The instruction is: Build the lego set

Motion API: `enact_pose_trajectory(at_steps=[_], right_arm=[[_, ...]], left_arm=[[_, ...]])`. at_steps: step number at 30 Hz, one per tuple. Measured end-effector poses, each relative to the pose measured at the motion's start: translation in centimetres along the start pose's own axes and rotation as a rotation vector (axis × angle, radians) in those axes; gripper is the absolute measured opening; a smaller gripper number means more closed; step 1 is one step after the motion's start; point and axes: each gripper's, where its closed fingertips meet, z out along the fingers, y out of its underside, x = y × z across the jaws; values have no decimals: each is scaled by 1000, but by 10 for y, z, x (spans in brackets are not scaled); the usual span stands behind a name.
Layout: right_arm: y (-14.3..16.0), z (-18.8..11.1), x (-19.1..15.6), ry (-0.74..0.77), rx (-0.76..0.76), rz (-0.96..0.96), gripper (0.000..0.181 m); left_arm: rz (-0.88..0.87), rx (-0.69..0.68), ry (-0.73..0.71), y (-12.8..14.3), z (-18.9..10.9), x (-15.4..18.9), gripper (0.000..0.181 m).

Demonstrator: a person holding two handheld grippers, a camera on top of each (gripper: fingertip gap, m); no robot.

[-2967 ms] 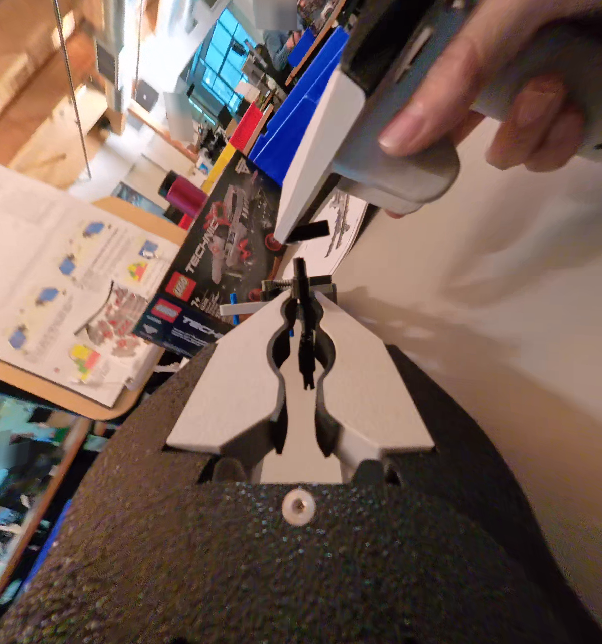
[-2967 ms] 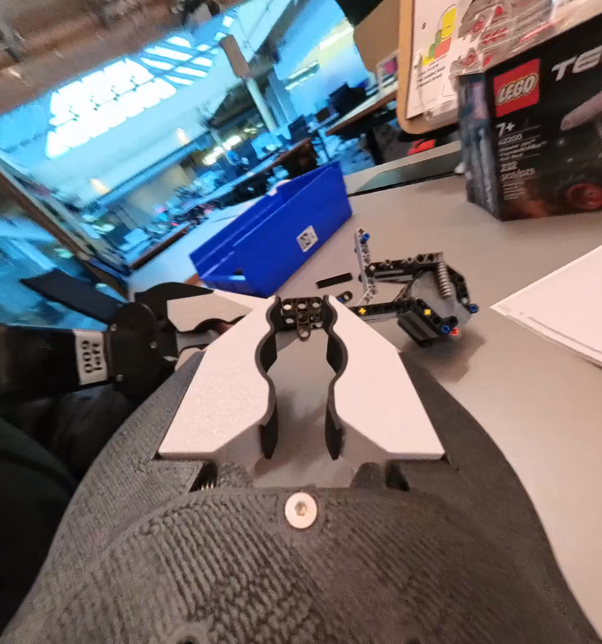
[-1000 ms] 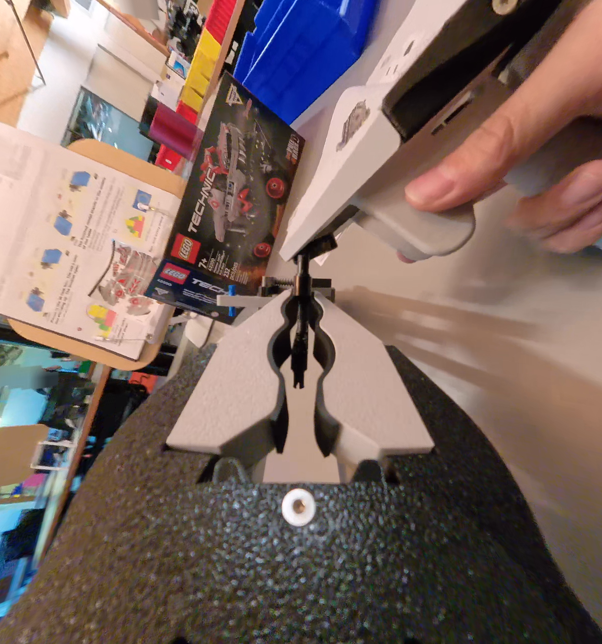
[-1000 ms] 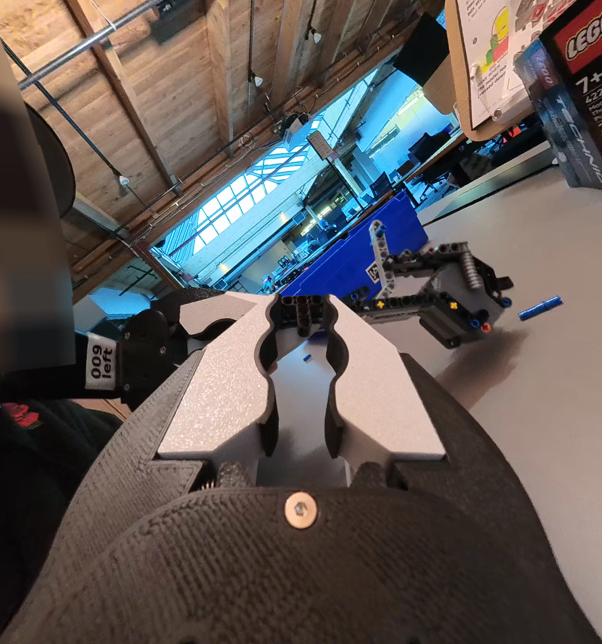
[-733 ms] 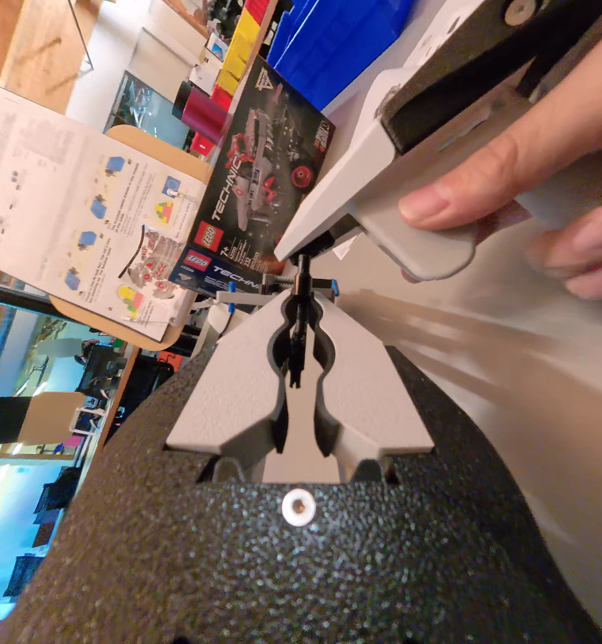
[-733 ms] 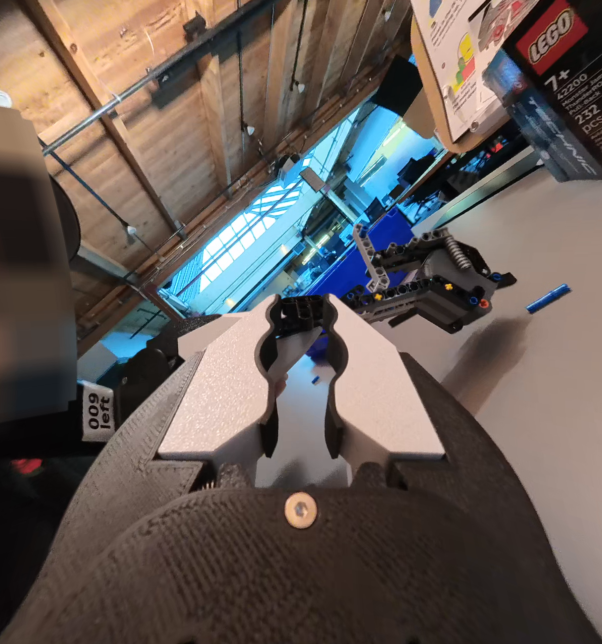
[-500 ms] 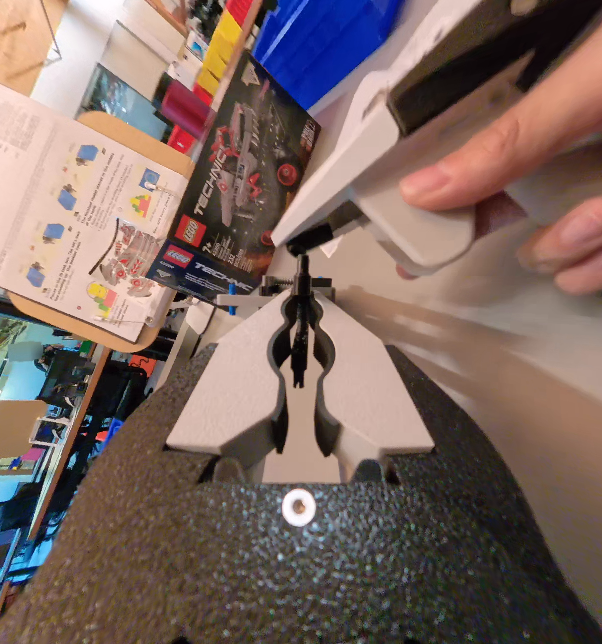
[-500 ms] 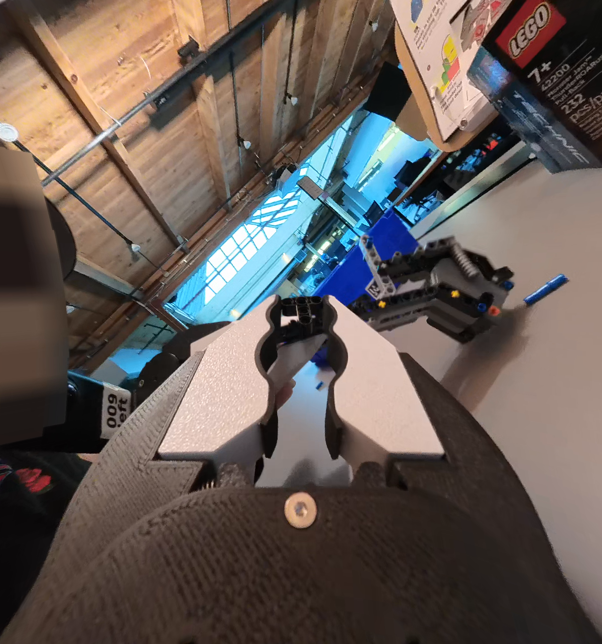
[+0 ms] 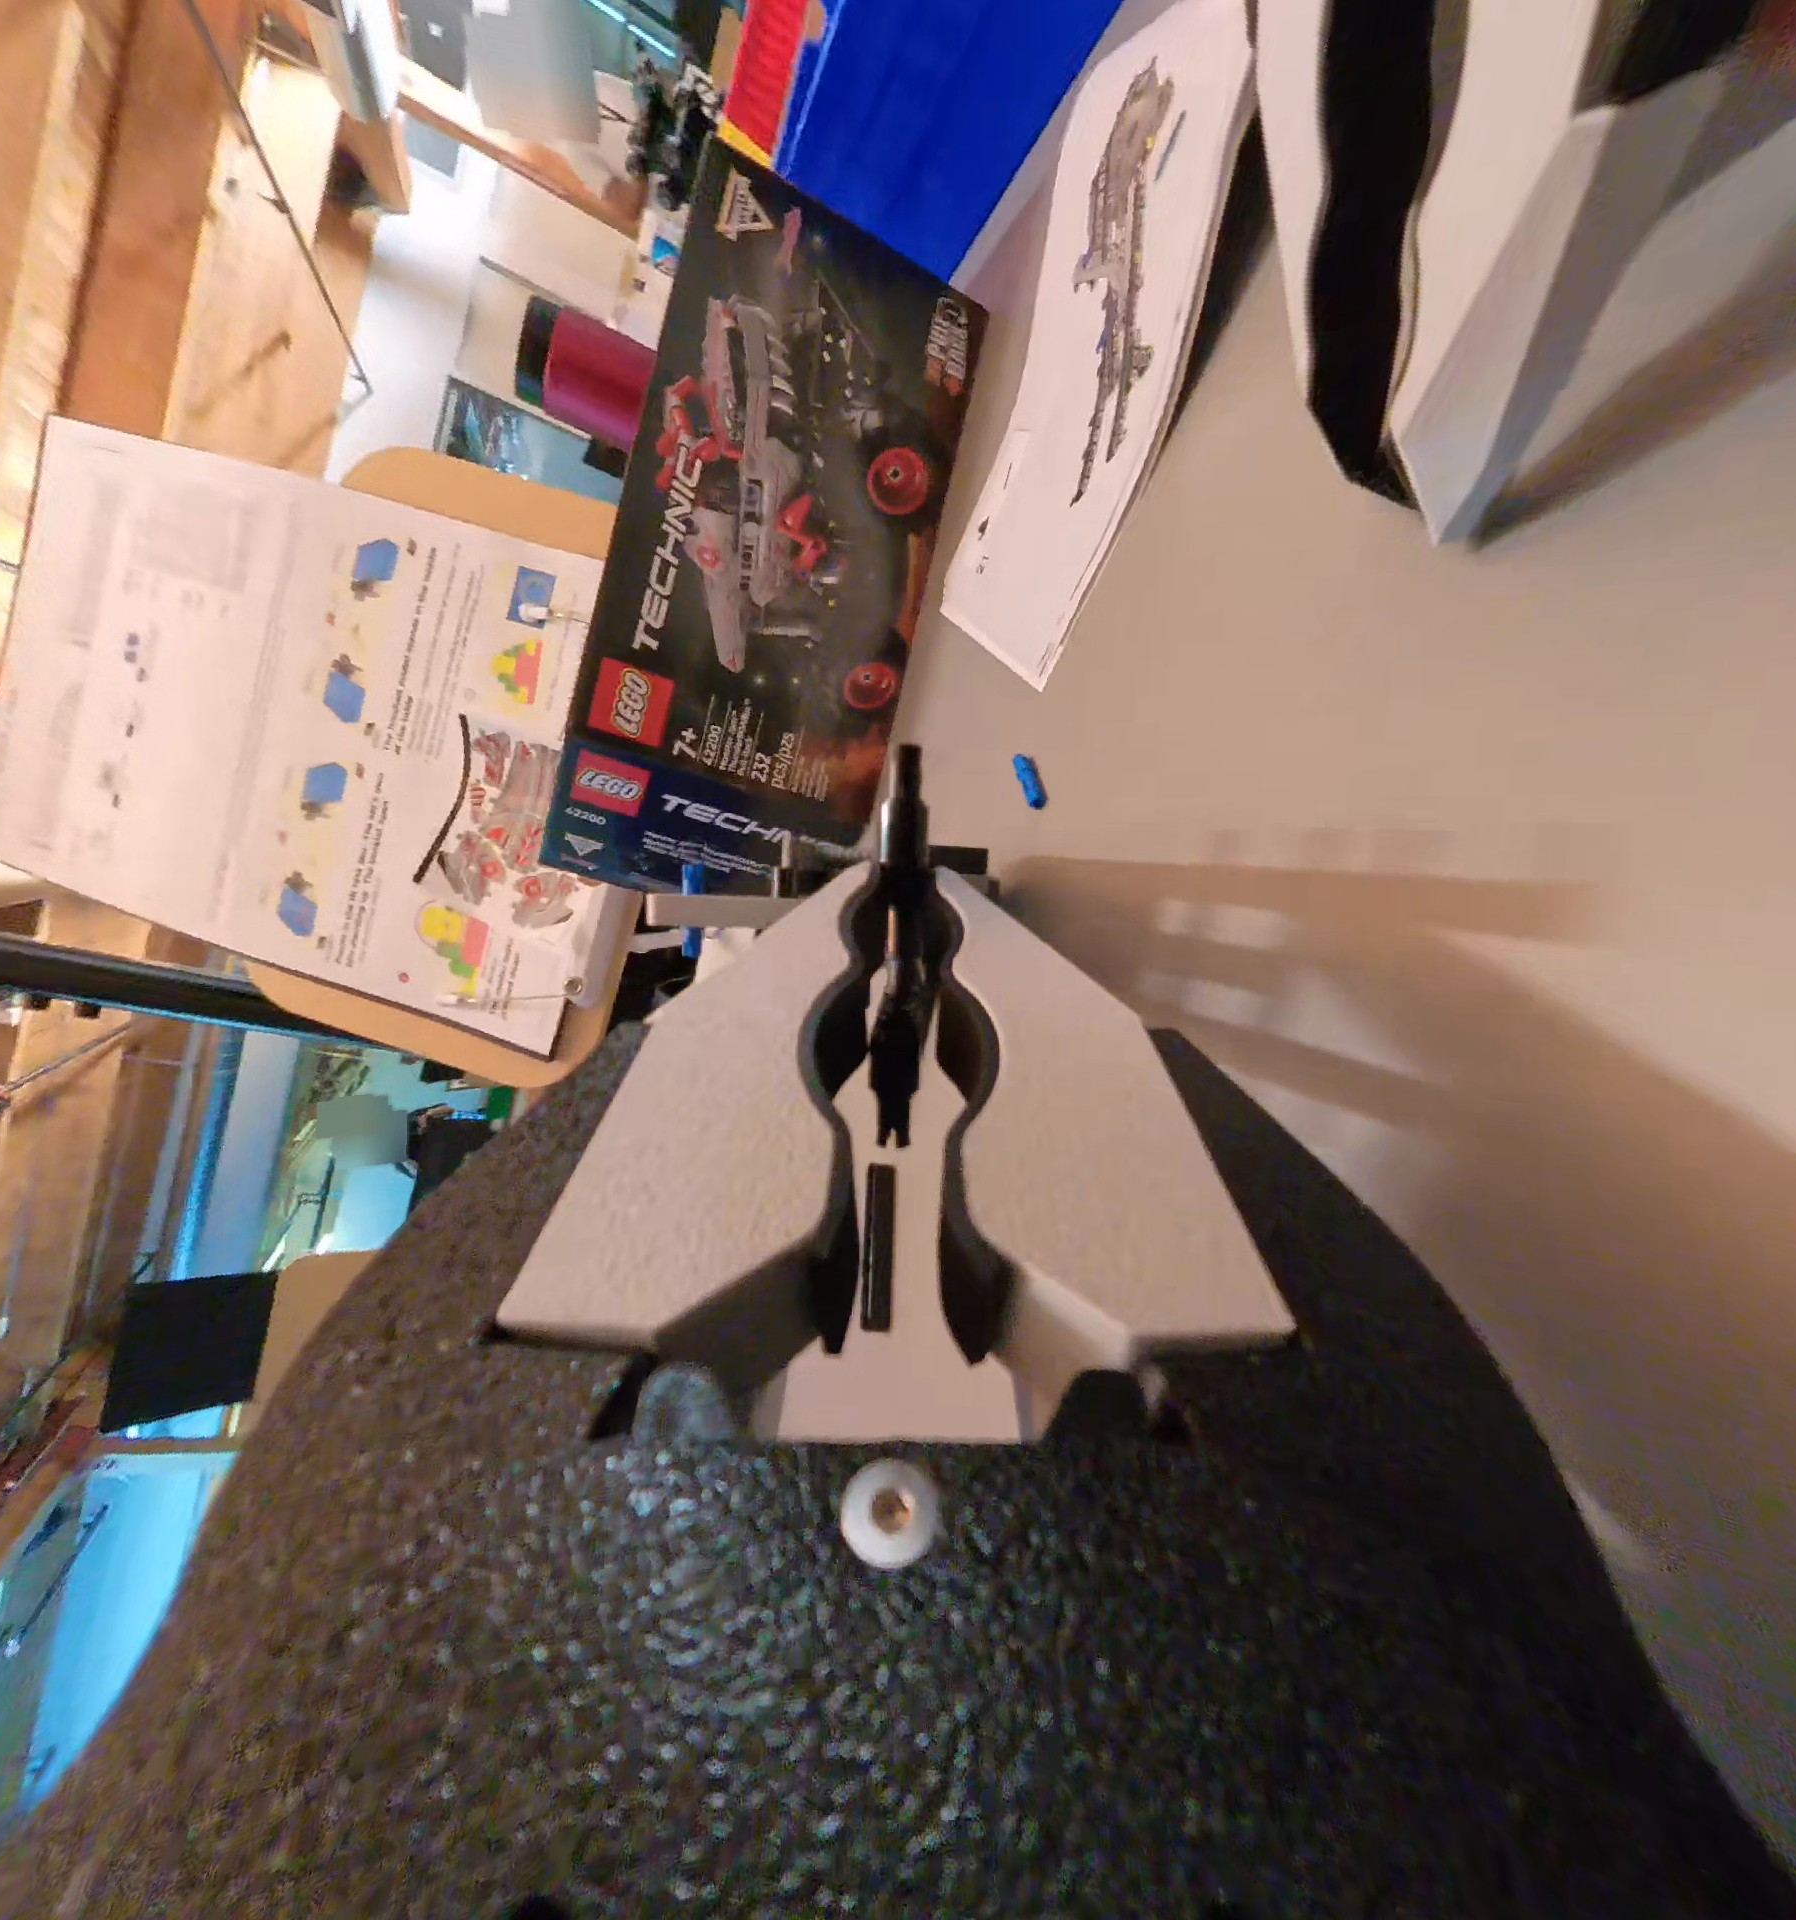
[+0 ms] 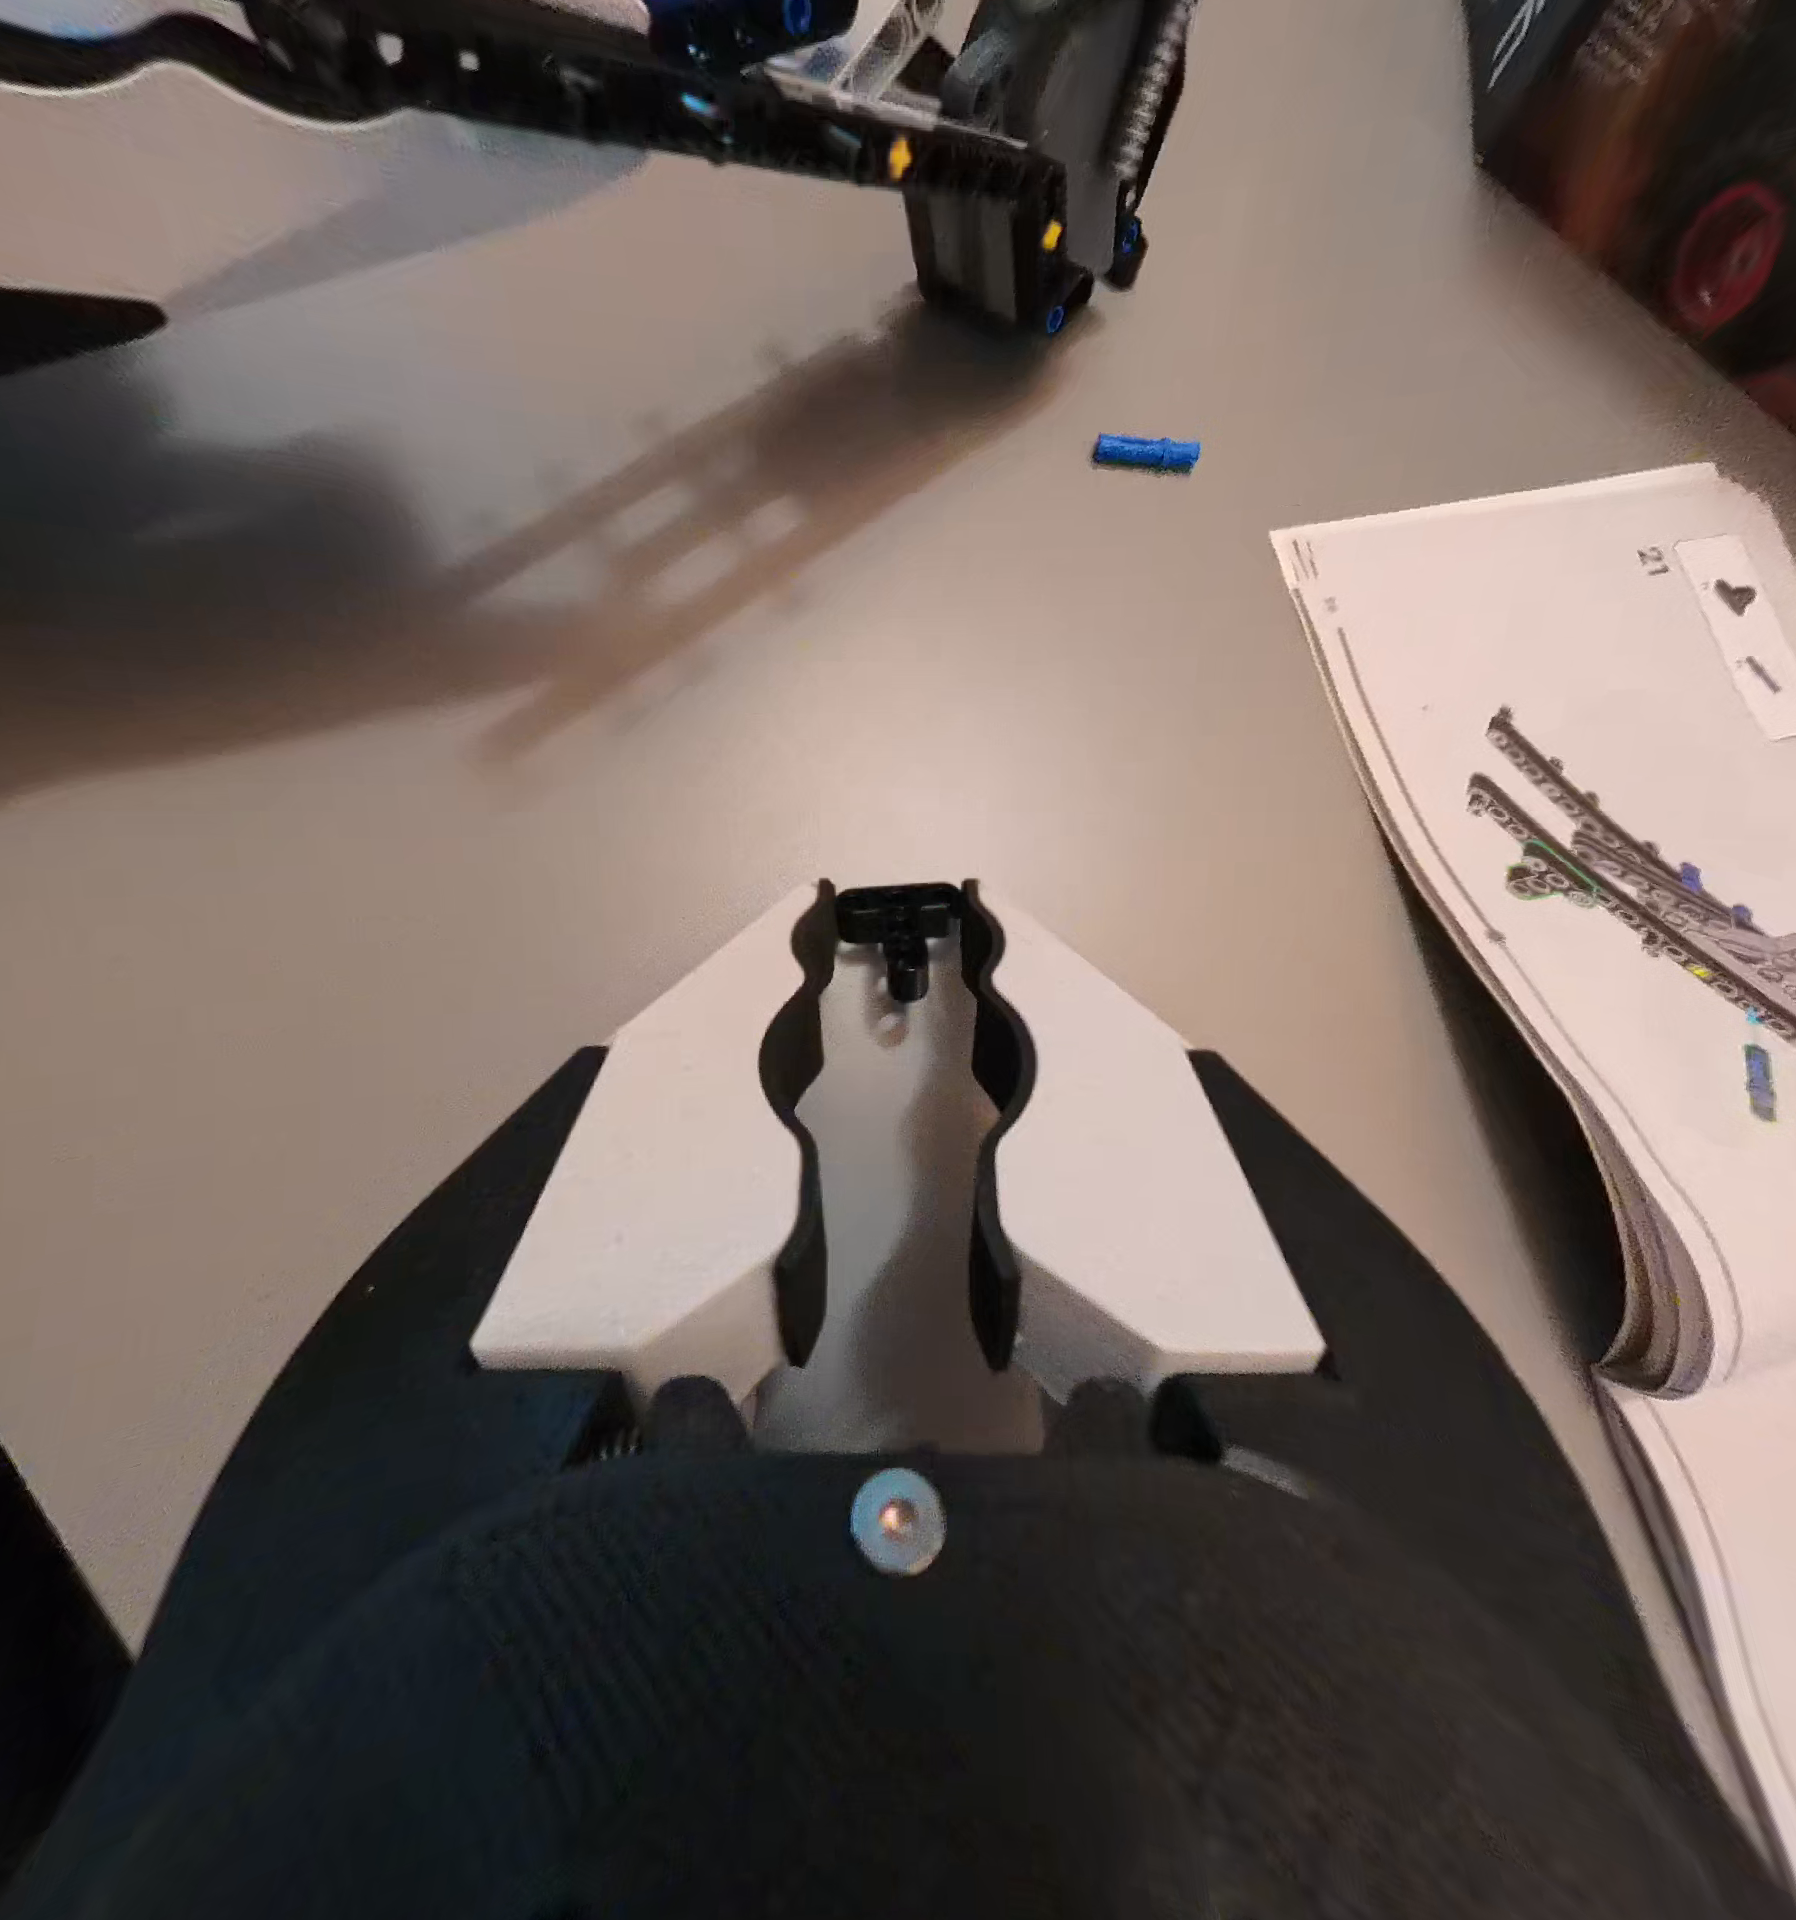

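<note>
My left gripper [image 9: 899,904] is shut on the edge of the partly built black and grey lego assembly [image 9: 728,910], held above the table; a black axle [image 9: 909,790] sticks out past the fingertips. In the right wrist view the assembly [image 10: 987,177] hangs at the top, with a left gripper finger [image 10: 198,125] at the top left. My right gripper [image 10: 899,904] is shut on a small black lego connector [image 10: 899,920] low over the table, apart from the assembly. It shows blurred at the top right of the left wrist view [image 9: 1413,488].
A loose blue pin [image 10: 1146,451] lies on the grey table [image 10: 665,831]; it also shows in the left wrist view [image 9: 1027,779]. An open instruction booklet [image 10: 1600,987] lies to the right. The lego box [image 9: 769,582], a clipboard with a sheet [image 9: 270,707] and a blue bin [image 9: 904,104] stand behind. Some 12 cm of space lies between my two pairs of fingers.
My right gripper, which had its black piece at the assembly's axle, has pulled away and tilted down over the table, still holding the piece. The left gripper keeps hold of the assembly.
</note>
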Motion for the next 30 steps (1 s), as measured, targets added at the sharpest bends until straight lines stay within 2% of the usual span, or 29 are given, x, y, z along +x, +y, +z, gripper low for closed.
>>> enact_pose_trajectory(at_steps=[1,4,11,12,14,16,20,25,27,30], right_arm=[[1,-1,0,-6,-15,-5,21],[8,-4,-2,-26,-82,-25,38],[12,-5,3,-80,-269,-85,43],[12,-4,4,-90,-284,-81,43],[13,-4,-1,-171,-320,-61,31],[15,-5,2,-178,-348,-87,21],[16,-6,2,-211,-362,-97,23],[22,-14,7,-201,-382,-159,40],[24,-15,7,-217,-381,-162,21],[22,-12,5,-237,-358,-161,16]], left_arm=[[-26,3,-4,0,0,-1,3],[-77,11,-12,4,-1,-6,4],[-99,8,-10,7,0,-6,3],[-104,10,-10,7,0,-6,3],[-111,14,-10,7,0,-7,3],[-121,18,-9,7,-1,-8,3],[-131,23,-7,8,0,-9,3],[-138,27,-5,7,0,-8,3],[-143,29,-4,7,0,-9,3],[-145,31,-3,7,1,-9,3]])
